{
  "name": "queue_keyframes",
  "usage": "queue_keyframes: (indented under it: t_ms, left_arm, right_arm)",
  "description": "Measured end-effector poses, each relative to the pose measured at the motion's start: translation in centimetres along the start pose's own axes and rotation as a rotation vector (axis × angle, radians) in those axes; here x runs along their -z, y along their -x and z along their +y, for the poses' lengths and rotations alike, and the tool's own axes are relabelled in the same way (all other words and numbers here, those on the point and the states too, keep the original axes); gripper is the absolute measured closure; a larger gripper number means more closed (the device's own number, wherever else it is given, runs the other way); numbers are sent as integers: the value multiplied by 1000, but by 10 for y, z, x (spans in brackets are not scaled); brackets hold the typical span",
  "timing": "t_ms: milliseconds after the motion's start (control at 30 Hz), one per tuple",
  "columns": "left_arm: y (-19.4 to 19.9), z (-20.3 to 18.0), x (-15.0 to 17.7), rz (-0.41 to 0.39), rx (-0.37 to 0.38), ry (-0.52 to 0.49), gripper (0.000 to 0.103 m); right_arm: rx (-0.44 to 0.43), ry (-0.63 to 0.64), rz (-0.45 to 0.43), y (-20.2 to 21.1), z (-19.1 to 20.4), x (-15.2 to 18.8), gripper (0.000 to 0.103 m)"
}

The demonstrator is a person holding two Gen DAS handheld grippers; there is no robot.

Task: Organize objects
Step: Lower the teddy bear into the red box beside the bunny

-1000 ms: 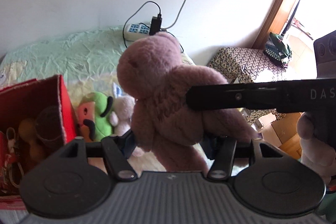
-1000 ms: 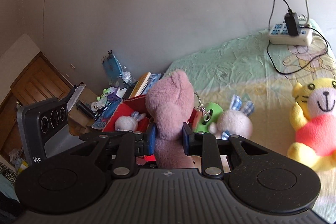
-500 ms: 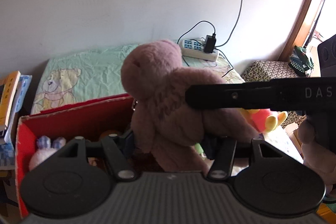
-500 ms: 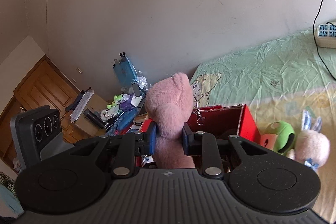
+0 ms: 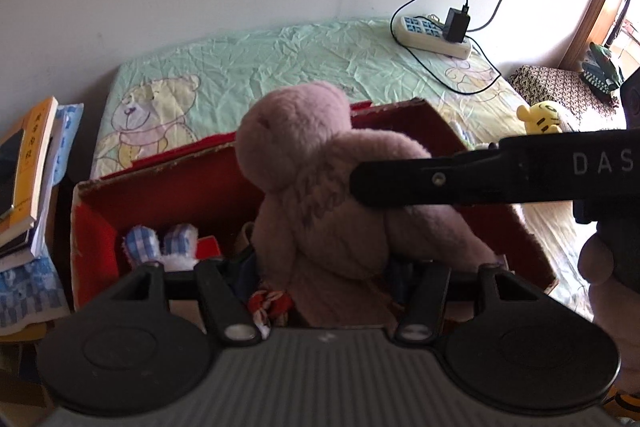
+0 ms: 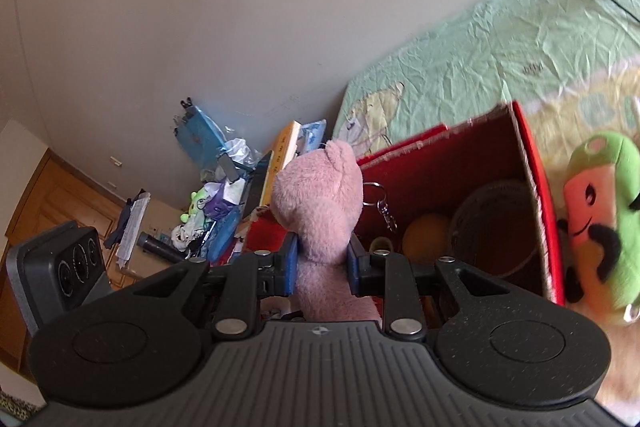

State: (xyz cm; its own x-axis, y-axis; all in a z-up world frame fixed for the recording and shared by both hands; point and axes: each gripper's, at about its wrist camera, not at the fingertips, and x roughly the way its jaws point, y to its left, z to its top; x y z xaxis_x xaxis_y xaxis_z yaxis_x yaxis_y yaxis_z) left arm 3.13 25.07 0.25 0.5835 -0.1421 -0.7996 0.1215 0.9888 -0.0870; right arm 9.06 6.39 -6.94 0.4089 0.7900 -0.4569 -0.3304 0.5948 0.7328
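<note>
Both grippers hold one pink plush bear (image 5: pixel 320 187) over the open red box (image 5: pixel 180 187) on the bed. My left gripper (image 5: pixel 320 263) is shut on its lower body. My right gripper (image 6: pixel 322 263) is shut on the bear (image 6: pixel 320 195) with blue pads (image 6: pixel 290 263) pressing its sides. In the left wrist view its black finger (image 5: pixel 460 179) crosses from the right. A keychain (image 6: pixel 382 203) dangles from the bear. In the red box (image 6: pixel 440 163) lie a white bunny with checked ears (image 5: pixel 160 247), an orange ball (image 6: pixel 426 231) and a dark round container (image 6: pixel 492 223).
A green plush (image 6: pixel 600 219) leans outside the box's right wall. A yellow tiger plush (image 5: pixel 540 119) and a power strip (image 5: pixel 432 35) with cables lie farther along the bed. Stacked books (image 5: pixel 28 179) and a cluttered side table (image 6: pixel 208 203) stand left of the box.
Both grippers have carried the bear leftward across the bed and slightly down. The red box has come from the left edge of the view to right under the bear.
</note>
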Motion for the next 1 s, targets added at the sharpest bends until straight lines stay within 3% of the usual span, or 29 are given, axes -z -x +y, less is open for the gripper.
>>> queue_keyframes:
  t_ms: [333,633,1000]
  left_arm:
    - [-28,24,14,78,-20,-28,43]
    - [-34,22,20,104,-48,-108,40]
    - [-23,12,31,82,-52,-163,36]
  right_arm:
    - [76,-69,44,-40,-1,13,76]
    - [141,-76,84,-48,-6,14,75]
    - [213,0,144,-46,-7,15,68]
